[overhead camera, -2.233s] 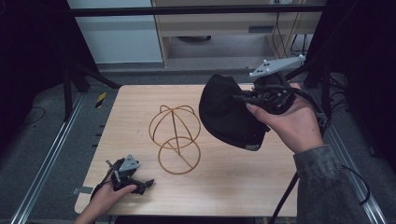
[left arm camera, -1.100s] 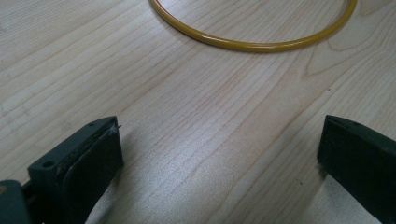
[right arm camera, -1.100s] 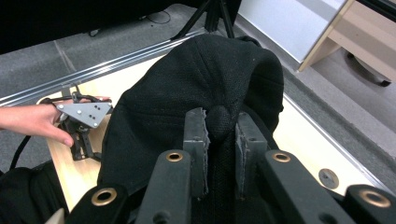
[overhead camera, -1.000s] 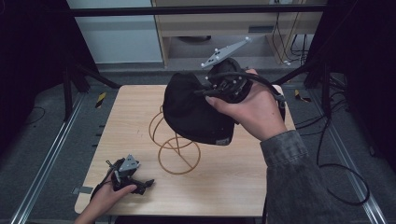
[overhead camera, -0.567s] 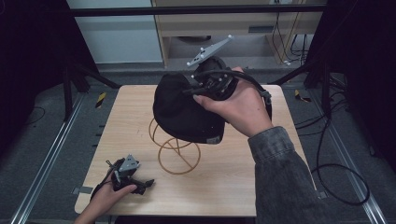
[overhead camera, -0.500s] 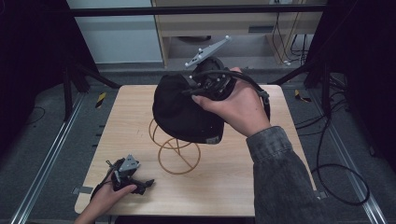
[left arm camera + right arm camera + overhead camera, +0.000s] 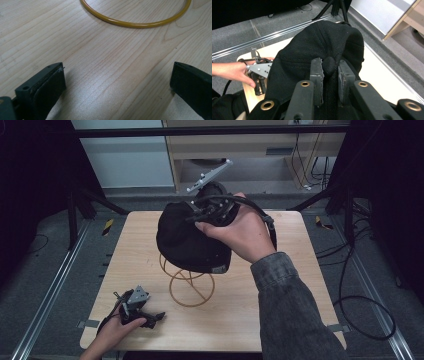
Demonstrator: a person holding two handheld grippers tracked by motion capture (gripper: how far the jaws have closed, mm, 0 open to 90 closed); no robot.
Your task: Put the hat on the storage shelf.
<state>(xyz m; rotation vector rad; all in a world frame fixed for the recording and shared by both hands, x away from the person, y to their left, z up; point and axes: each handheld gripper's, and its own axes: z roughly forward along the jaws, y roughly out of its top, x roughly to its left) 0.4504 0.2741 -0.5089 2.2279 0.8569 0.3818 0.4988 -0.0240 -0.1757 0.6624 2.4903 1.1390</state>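
Observation:
A black cap (image 7: pixel 187 240) hangs over the top of a yellow wire stand (image 7: pixel 191 287) in the middle of the wooden table (image 7: pixel 280 290). My right gripper (image 7: pixel 200 212) is shut on the cap's crown. In the right gripper view a fold of the cap (image 7: pixel 322 50) is pinched between the two jaws of that gripper (image 7: pixel 330 67). My left gripper (image 7: pixel 150 316) rests on the table near its front left corner. In its own view the left gripper (image 7: pixel 117 80) stands open on bare wood, with the stand's yellow base ring (image 7: pixel 135 23) ahead of it.
The table's front edge lies just below the left hand (image 7: pixel 112 332). Metal rails (image 7: pixel 47 295) run along the floor on both sides. A cable (image 7: pixel 360 310) loops on the floor at the right. A wooden cabinet (image 7: pixel 250 150) stands behind the table.
My right gripper has carried the cap from the table's right side leftward and over the wire stand. The left gripper has stayed put.

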